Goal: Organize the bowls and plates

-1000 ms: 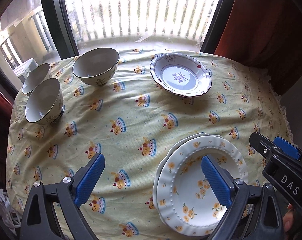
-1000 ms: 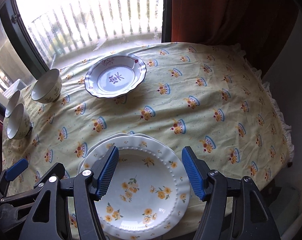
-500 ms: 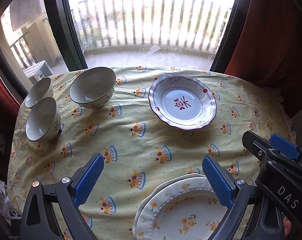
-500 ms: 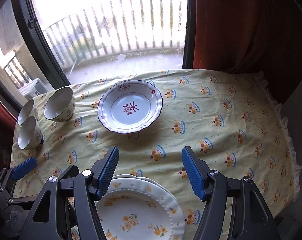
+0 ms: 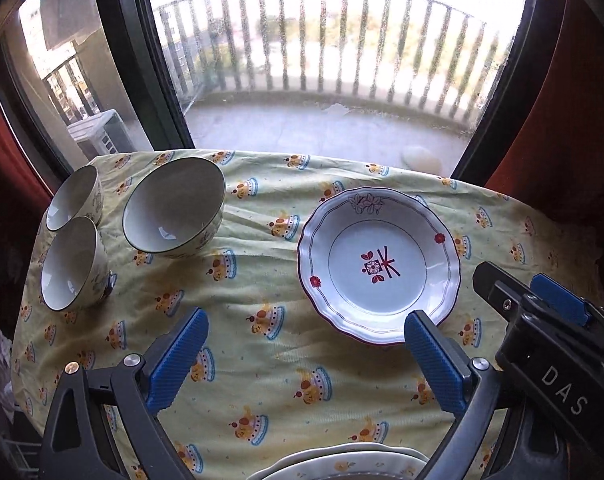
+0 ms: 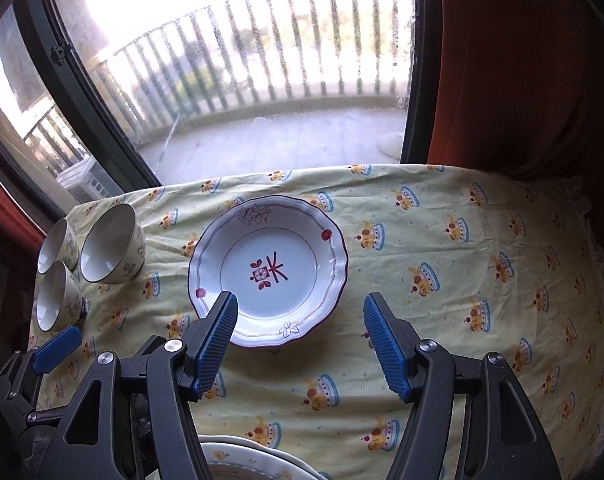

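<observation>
The desk (image 5: 262, 376), under a yellow printed cloth, carries everything. A stack of flowered plates (image 6: 238, 462) sits at its near edge, seemingly the gathering pile. The red-patterned plate (image 6: 268, 270) lies alone mid-desk, likely next. Three bowls (image 5: 174, 208) cluster far left. Left gripper (image 5: 305, 356) and right gripper (image 6: 300, 344) hover wide open, empty.

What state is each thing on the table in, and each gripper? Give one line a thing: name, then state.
Left gripper: open, holding nothing.
Right gripper: open, holding nothing.
Red-patterned plate: upright, empty, lying alone on the tablecloth.
Large bowl: upright, empty.
Two small bowls: upright, empty, side by side.
Yellow-flowered plates: stacked at the near edge, mostly out of view.
</observation>
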A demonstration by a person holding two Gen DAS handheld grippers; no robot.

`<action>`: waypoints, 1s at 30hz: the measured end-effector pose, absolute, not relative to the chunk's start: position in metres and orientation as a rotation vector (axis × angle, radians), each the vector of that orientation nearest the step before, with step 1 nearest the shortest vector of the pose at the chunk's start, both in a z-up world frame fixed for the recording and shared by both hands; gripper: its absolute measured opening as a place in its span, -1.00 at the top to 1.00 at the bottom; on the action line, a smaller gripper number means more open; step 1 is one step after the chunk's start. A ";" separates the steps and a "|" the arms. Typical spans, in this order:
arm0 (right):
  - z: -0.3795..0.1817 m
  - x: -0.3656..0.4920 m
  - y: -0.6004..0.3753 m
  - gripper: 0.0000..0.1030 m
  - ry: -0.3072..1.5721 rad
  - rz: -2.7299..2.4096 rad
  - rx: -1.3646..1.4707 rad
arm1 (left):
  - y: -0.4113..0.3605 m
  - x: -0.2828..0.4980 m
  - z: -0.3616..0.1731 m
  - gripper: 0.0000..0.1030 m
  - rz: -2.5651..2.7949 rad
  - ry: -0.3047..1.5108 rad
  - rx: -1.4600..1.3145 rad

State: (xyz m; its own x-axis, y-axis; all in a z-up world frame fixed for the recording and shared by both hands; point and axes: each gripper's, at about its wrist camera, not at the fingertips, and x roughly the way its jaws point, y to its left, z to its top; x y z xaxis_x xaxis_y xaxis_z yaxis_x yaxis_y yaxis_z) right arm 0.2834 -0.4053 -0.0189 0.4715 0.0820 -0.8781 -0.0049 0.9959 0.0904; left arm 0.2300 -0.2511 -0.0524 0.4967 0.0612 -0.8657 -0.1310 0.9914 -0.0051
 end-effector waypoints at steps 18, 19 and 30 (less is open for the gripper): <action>-0.081 0.370 -0.421 -0.34 1.115 0.009 0.070 | -0.262 0.319 -0.117 -0.68 0.142 1.069 -0.061; -0.086 0.373 -0.421 -0.34 1.120 0.005 0.067 | -0.262 0.323 -0.122 -0.64 0.137 1.077 -0.059; -0.134 0.389 -0.416 -0.11 1.201 0.013 0.075 | -0.260 0.337 -0.160 -0.36 0.099 1.139 -0.080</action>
State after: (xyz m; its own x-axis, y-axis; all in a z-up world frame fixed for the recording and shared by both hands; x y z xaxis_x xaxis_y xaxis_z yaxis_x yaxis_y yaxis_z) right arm 0.3888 -0.4165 -0.1342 0.3615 0.0498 -0.9311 0.0294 0.9975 0.0648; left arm 0.3370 -0.2599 -0.1602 0.4149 0.0380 -0.9091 -0.1193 0.9928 -0.0129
